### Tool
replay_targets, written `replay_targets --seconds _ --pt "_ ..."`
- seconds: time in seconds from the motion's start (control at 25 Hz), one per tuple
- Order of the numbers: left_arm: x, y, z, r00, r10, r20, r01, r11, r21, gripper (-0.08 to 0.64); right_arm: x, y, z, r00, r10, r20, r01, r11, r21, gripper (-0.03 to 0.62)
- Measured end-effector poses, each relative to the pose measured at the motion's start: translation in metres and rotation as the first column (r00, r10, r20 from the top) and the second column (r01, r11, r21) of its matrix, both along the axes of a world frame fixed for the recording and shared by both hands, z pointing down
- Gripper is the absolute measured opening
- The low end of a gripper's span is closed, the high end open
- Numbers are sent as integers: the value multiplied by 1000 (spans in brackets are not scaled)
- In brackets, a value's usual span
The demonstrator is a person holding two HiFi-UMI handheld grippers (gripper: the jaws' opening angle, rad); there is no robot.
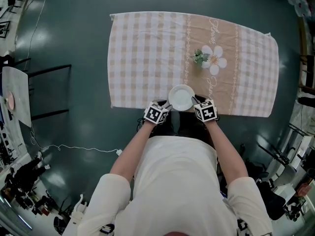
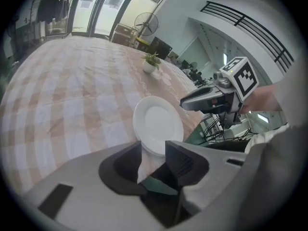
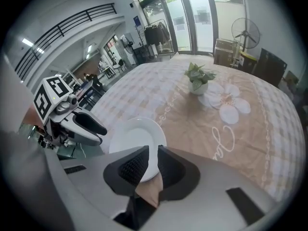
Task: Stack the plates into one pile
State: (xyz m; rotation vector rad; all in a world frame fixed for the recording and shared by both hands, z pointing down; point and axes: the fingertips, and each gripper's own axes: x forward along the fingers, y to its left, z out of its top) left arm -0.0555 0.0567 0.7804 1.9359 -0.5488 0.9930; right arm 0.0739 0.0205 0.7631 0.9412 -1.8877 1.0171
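Our left tongs [image 1: 167,105] stand released, jaws apart around the near rim, likely because the load is already down. The plates [image 1: 181,97] rest at the desk's [image 1: 142,58] near edge: white, round, glossy, seemingly two nested. Our right tongs [image 1: 196,102] look clenched on the rim, perhaps steadying it.

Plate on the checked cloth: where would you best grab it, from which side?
Probably by the rim of the plate, at its near side, coming from the near edge of the cloth, where it lies. It is flat and shallow, so only the thin rim can be pinched.
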Motion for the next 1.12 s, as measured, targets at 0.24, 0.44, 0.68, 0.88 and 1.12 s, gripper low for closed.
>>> replay_targets --seconds 0.24,0.44,0.68,0.88,1.12 --pt "-14 -17 -27 999 25 -36 -22 997 74 152 0 -11 -25 999 30 -25 -29 998 60 75" --pt "-26 -36 -58 997 38 -70 -27 987 158 138 -2 -25 -63 997 69 -31 -63 986 156 75" --pt "-34 -62 -119 991 41 -129 -4 961 277 118 -3 -45 -134 992 129 1 -124 944 306 71" --pt "-34 -91 -178 980 36 -194 42 922 385 97 4 -63 -198 988 154 13 -142 874 464 58" --pt "-35 -117 -232 972 2 -235 118 863 492 64 16 -73 -260 988 150 48 -150 800 581 48"
